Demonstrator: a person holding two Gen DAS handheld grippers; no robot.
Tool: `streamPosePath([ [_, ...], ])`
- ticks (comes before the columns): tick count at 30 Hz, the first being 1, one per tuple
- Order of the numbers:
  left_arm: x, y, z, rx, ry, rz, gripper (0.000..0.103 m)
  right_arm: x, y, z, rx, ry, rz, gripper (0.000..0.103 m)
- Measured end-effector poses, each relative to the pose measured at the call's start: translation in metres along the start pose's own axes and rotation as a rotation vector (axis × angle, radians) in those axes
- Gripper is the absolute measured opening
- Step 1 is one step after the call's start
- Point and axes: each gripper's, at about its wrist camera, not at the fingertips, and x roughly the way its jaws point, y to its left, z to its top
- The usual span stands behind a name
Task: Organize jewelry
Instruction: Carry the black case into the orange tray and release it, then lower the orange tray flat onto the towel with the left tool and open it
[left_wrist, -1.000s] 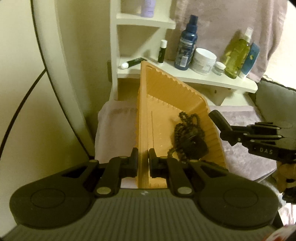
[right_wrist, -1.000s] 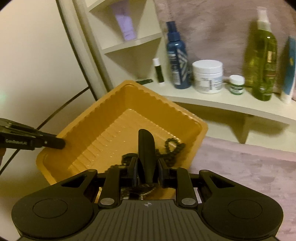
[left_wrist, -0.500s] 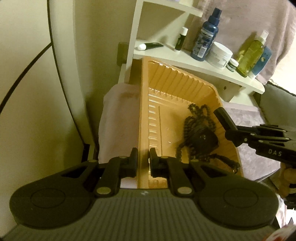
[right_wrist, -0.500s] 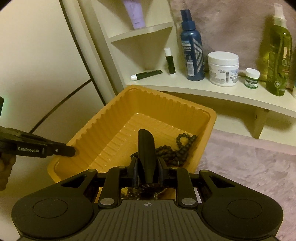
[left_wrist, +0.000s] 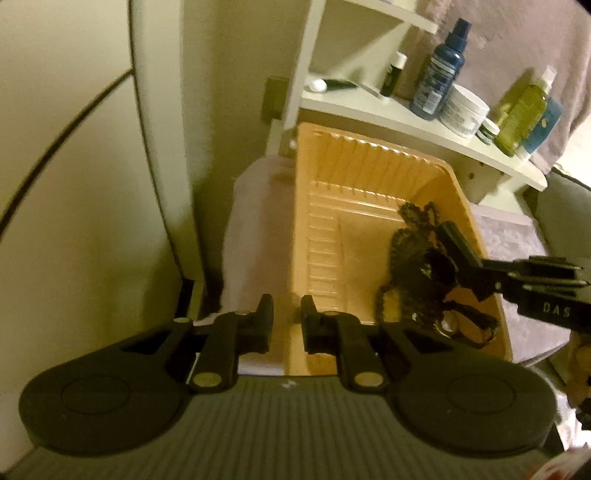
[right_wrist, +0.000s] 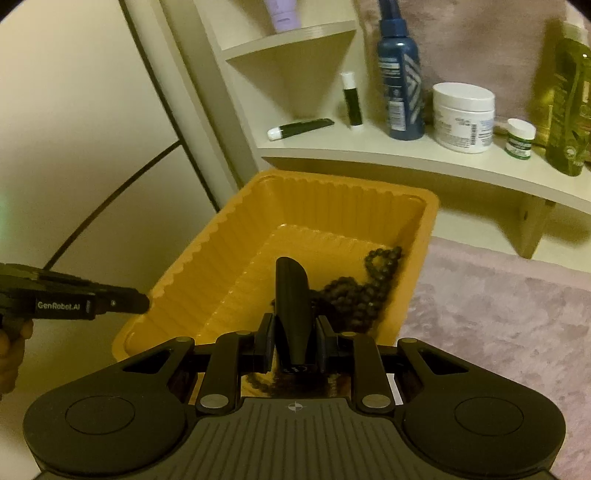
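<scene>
My left hand-held gripper is clamped on the near rim of the yellow tray. My right hand-held gripper is clenched on a black clip, just behind the bead necklace, which lies heaped in the tray's right corner, ahead of its fingers.

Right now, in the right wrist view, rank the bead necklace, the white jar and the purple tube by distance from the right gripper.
1. Bead necklace, in the yellow tray just ahead of the right gripper.
2. White jar, on the lower shelf, right.
3. Purple tube, upper shelf, left.
</scene>
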Motion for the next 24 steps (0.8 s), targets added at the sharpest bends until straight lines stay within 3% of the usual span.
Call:
streamPosePath([
  [3, -0.010, 0.005, 0.000, -0.020, -0.024, 0.013, 0.019, 0.005, 0.007, 0.000, -0.010, 0.017, 0.003, 0.023],
  [9, -0.029, 0.010, -0.003, -0.051, -0.074, 0.036, 0.042, 0.011, 0.013, 0.000, -0.029, 0.028, -0.002, 0.023],
  [11, -0.035, 0.010, -0.005, -0.060, -0.089, 0.042, 0.062, 0.008, 0.014, 0.000, -0.032, 0.019, -0.007, 0.025],
  [12, -0.037, 0.009, -0.006, -0.063, -0.097, 0.046, 0.065, 0.006, 0.015, 0.000, -0.034, 0.014, -0.007, 0.027],
  [14, -0.042, 0.007, -0.009, -0.064, -0.105, 0.044, 0.070, -0.001, 0.016, 0.002, -0.039, 0.000, -0.011, 0.041],
  [17, -0.049, -0.001, -0.012, -0.056, -0.133, 0.049, 0.087, -0.014, 0.016, 0.004, -0.037, -0.028, -0.031, 0.047],
  [20, -0.056, -0.012, -0.016, -0.042, -0.161, 0.058, 0.097, -0.029, 0.014, 0.003, -0.033, -0.048, -0.064, 0.057],
  [24, -0.064, -0.031, -0.022, -0.020, -0.193, 0.059, 0.100, -0.050, 0.008, -0.001, -0.019, -0.066, -0.121, 0.068],
])
